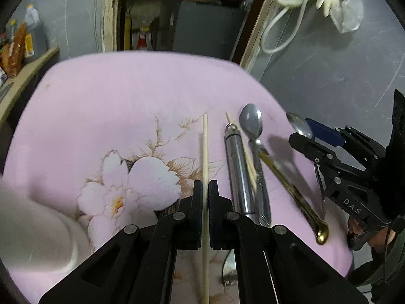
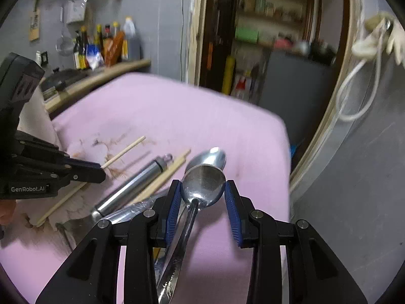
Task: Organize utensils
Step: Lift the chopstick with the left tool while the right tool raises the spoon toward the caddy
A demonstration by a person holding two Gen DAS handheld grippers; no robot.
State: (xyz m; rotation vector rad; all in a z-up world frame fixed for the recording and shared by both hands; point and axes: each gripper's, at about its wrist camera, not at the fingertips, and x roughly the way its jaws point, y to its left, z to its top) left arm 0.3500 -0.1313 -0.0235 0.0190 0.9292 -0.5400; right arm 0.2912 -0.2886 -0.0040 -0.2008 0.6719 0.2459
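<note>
The left gripper [image 1: 205,195] pinches 1 chopstick [image 1: 205,152] over the pink table [image 1: 126,101]. The right gripper [image 2: 203,197], fingers spread, straddles a spoon [image 2: 203,182]; whether they touch it is unclear. Another spoon [image 1: 251,121] lies beside a metal tube [image 1: 238,164].

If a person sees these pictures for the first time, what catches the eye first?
The pink floral cloth fills both views. At its middle the left gripper clamps one chopstick; at its right edge the right gripper has its jaws around a steel spoon. Between them lie a metal cylinder and another spoon.
</note>
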